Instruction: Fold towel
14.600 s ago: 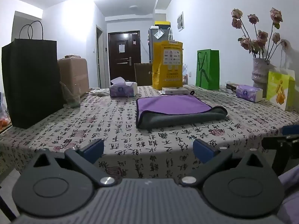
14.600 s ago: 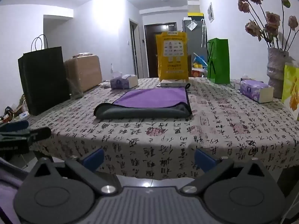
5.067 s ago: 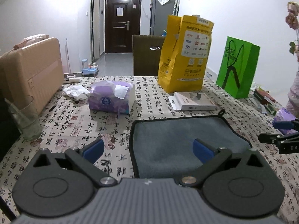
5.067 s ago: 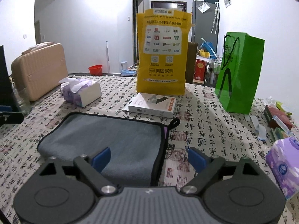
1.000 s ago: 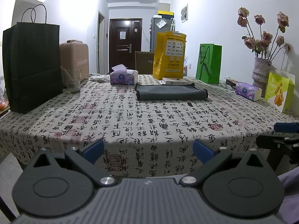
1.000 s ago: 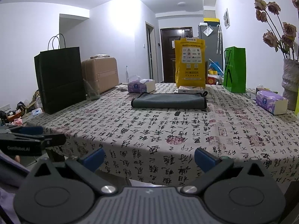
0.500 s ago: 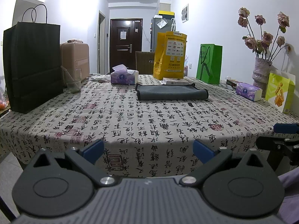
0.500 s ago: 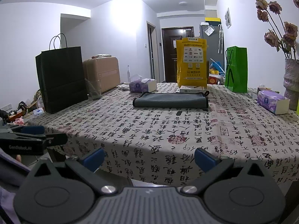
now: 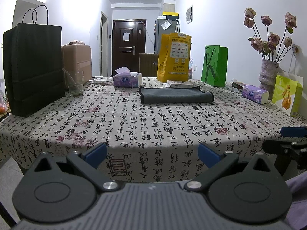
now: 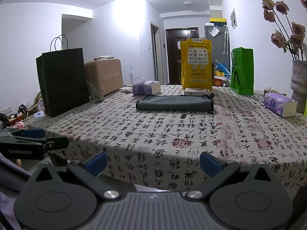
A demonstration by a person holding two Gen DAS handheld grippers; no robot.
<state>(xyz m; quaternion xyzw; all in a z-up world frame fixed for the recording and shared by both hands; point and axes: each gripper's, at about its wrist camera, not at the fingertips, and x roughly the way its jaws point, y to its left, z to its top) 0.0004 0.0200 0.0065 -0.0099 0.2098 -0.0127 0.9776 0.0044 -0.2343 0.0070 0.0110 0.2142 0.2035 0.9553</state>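
A grey towel (image 9: 175,95) lies folded flat on the far middle of the table, grey side up; it also shows in the right wrist view (image 10: 174,103). My left gripper (image 9: 152,154) is open and empty, held in front of the table's near edge, far from the towel. My right gripper (image 10: 152,163) is open and empty, also off the near edge. Each gripper shows at the side of the other's view.
The table (image 9: 134,126) has a calligraphy-print cloth. On it stand a black paper bag (image 9: 33,69), a glass (image 9: 75,83), a tissue box (image 9: 126,79), a yellow bag (image 9: 173,57), a green bag (image 9: 214,66), a second tissue pack (image 9: 254,94), a vase (image 9: 267,76).
Since a second ago both views have barely shifted. Earlier, the towel lay purple side up and nearer; it now lies folded smaller, grey side up, and both grippers have drawn back from it.
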